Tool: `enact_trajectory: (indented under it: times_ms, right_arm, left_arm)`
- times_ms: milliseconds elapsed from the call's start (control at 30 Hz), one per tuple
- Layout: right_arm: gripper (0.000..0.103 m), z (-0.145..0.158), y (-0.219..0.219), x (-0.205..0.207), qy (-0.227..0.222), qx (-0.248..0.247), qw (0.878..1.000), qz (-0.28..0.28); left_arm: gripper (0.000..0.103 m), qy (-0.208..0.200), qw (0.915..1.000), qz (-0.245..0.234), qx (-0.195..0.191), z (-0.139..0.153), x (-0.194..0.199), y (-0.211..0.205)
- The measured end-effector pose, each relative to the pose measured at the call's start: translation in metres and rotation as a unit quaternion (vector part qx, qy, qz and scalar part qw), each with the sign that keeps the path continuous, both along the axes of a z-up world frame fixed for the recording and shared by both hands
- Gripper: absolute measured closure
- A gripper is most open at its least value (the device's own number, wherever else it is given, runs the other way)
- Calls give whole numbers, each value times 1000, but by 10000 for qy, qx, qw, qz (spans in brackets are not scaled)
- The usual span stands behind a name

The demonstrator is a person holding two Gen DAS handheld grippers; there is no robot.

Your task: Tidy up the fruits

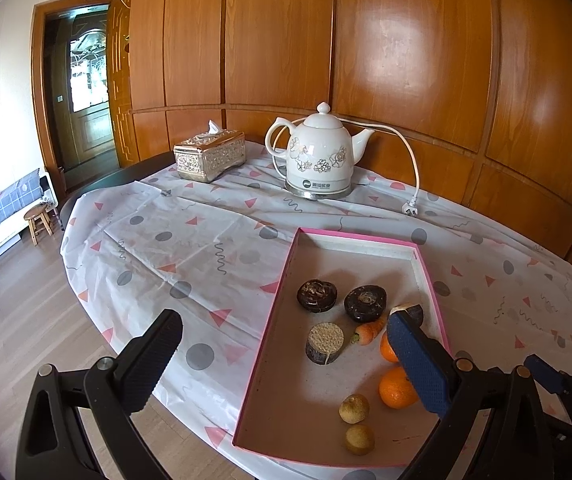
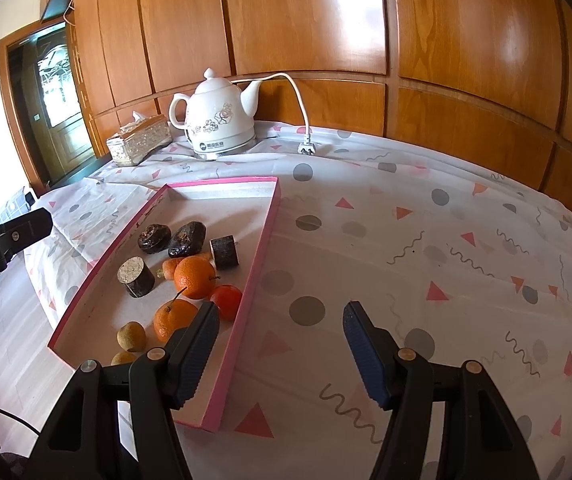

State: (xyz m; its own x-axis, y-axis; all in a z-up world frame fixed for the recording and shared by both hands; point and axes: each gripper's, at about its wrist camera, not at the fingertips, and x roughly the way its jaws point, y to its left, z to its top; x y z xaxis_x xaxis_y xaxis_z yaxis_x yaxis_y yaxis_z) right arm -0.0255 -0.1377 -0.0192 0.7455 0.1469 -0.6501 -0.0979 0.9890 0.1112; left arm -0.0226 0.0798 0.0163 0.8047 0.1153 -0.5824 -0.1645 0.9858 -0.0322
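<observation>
Pink-rimmed cardboard tray (image 2: 246,264) of glossy round oranges (image 2: 194,276) (dimpled skins) on crinkled tablecloth (image 2: 426,248)

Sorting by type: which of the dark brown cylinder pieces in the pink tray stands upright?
The dark brown cylinder with its pale speckled face upward; the other lies on its side.

Pink-rimmed tray (image 1: 360,239) holds orange mandarins (image 2: 194,277) and dark brown pieces (image 1: 317,295); white tablecloth (image 2: 426,240) bears grey dots, pink triangles; white floral kettle (image 1: 318,156).
</observation>
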Motion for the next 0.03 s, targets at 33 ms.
enact_trajectory:
  times_ms: [33]
  right_arm:
    - [38,0,-2,0,9,21,10000,-17]
  left_arm:
    - [0,15,10000,-18,-18,0,0,0]
